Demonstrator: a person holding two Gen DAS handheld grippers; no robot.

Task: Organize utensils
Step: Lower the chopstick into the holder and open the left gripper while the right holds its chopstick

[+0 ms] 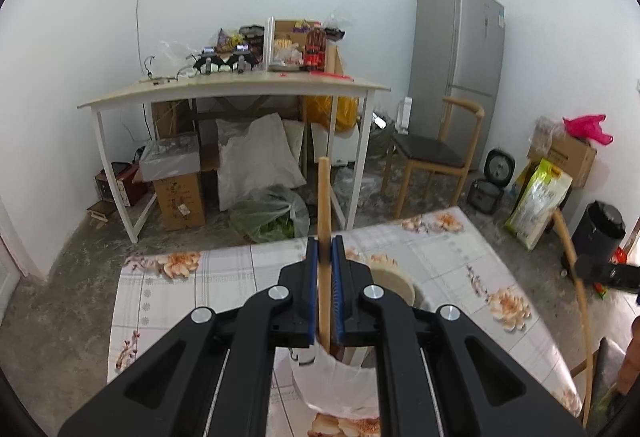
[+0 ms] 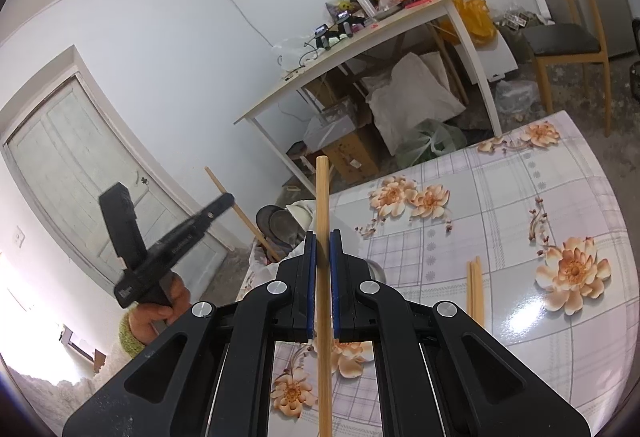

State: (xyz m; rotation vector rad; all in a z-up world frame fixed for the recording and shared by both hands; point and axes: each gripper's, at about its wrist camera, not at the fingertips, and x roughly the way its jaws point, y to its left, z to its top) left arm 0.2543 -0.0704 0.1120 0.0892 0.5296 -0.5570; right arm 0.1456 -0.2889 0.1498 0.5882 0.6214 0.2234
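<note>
My left gripper (image 1: 325,243) is shut on a wooden chopstick (image 1: 324,193) that stands nearly upright between the blue pads. Its lower end dips toward the mouth of a white container (image 1: 340,385) right under the jaws. My right gripper (image 2: 322,237) is shut on a second chopstick (image 2: 322,193), which also points up, above the flowered tablecloth (image 2: 500,197). A pair of loose chopsticks (image 2: 476,289) lies on the cloth to its right. In the right wrist view the left gripper (image 2: 226,199) shows at the left, held by a hand (image 2: 160,313). The right gripper (image 1: 580,269) appears at the right edge of the left wrist view.
A cream round object (image 1: 396,279) sits on the table beside the left jaws, and dark bowls (image 2: 280,225) sit at the table's far edge. Beyond stand a cluttered white desk (image 1: 240,89), a wooden chair (image 1: 432,153), a fridge (image 1: 460,57) and floor boxes. A door (image 2: 80,177) is on the left.
</note>
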